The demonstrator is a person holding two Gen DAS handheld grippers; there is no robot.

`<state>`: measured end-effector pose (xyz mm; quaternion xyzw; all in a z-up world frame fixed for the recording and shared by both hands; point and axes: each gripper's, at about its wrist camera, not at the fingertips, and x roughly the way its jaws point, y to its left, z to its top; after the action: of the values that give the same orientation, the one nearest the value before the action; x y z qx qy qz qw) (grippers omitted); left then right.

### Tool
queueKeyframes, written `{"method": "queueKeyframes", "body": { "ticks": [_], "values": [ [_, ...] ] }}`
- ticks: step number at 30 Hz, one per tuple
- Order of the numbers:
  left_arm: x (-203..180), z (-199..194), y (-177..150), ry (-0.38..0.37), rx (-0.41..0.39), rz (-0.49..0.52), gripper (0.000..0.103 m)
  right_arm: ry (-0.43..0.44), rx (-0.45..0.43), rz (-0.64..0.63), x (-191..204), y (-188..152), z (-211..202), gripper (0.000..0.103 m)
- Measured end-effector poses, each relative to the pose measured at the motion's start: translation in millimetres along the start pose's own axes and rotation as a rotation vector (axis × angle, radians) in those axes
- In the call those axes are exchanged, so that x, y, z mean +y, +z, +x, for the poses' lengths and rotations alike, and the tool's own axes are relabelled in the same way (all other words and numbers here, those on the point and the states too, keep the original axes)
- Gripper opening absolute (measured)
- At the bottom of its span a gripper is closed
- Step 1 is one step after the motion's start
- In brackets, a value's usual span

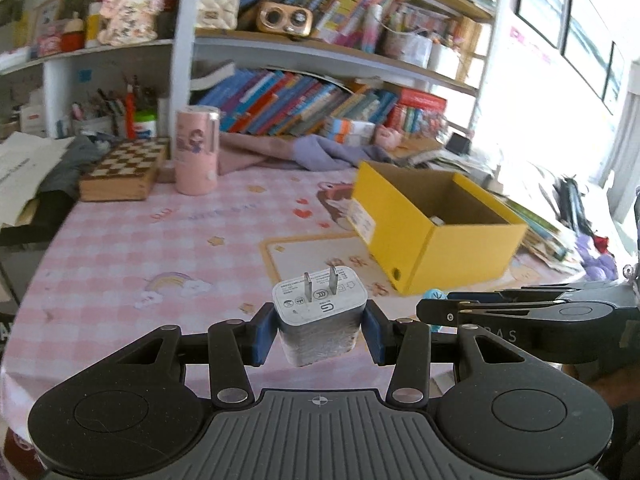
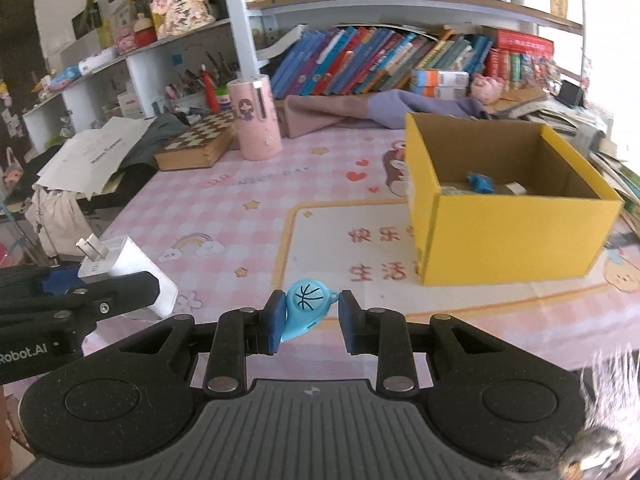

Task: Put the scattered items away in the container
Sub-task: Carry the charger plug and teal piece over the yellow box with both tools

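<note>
The left gripper (image 1: 320,330) clenched a white charger (image 1: 319,312), prongs up, above the pink tablecloth (image 1: 160,248). Bare cloth lay ahead of it. Just beside it, the right gripper (image 2: 312,318) pinched a blue whistle (image 2: 306,306). The yellow box (image 2: 516,232) stood open farther right, clutter beyond its far edge.

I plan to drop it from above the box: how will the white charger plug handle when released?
The charger plug, a rigid blocky body, probably lands with a thud and won't roll. Its smooth sides might slip between the left hand-held gripper pads. The metal prongs stick up and may scratch items in the yellow box.
</note>
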<state>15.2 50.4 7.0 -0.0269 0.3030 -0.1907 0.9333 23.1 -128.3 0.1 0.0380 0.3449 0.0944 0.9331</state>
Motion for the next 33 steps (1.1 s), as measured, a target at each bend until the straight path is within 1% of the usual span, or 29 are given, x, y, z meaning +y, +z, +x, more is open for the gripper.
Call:
{"method": "queueKeyframes", "body": {
  "ticks": [7,14,23,33],
  "values": [
    [-20.2,10.2,-2.3,-0.073,0.025,0.039,0.044,-0.078,0.014,0.067,-24.8,-16.6,-16.7,0.027],
    [-42.1,19.7,-2.1,-0.140,0.049,0.093,0.044,-0.132,0.016,0.117,-41.4,-27.1,-30.5,0.027],
    [-64.4,31.5,0.4,-0.200,0.074,0.150,0.044,-0.182,0.015,0.173,-59.2,-34.6,-40.8,0.027],
    [-92.0,46.8,8.1,-0.270,0.077,0.216,0.044,-0.245,-0.008,0.224,-84.4,-36.8,-52.9,0.027]
  ]
}}
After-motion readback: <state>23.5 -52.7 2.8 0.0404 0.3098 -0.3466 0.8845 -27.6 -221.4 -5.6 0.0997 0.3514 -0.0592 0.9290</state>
